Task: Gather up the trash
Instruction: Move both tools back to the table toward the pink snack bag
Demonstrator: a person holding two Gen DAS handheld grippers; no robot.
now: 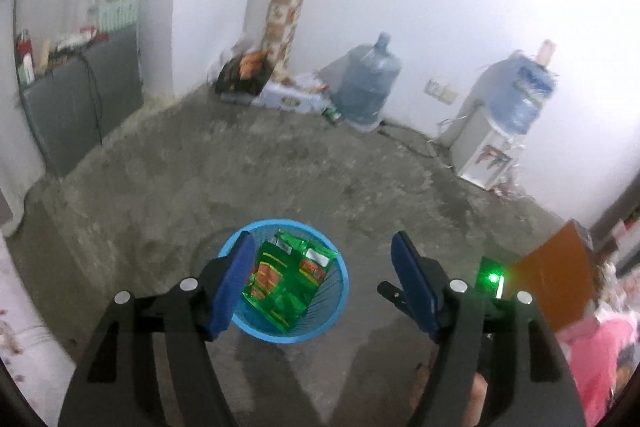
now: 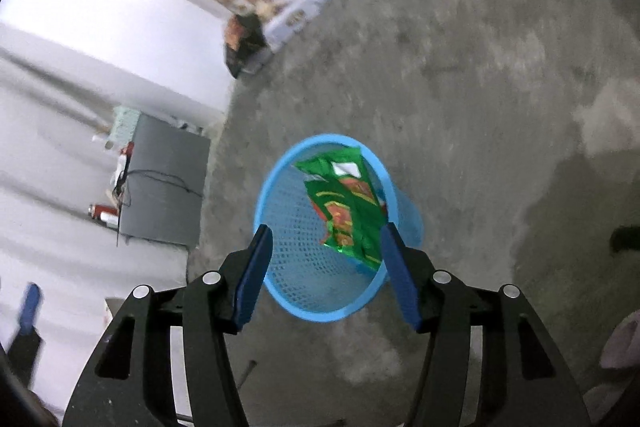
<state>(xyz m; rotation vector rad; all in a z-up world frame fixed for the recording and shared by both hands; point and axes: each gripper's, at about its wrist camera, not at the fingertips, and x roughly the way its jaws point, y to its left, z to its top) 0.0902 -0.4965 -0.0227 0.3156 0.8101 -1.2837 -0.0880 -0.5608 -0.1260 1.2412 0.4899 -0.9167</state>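
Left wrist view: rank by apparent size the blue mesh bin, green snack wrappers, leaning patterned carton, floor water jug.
1. Blue mesh bin, though nearest the camera.
2. Leaning patterned carton and floor water jug: too close to rank.
3. Green snack wrappers.

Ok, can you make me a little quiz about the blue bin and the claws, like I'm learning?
1. True or false: the green snack wrappers are inside the blue mesh bin.
2. Which is each claw doing? A) both open, holding nothing B) both shut on wrappers C) only the left is shut.
3. Fill in: the bin stands on the bare grey ____.

Key:
1. True; the right wrist view shows them in the bin too.
2. A; the left claw and right claw both gape open above the bin.
3. Floor.
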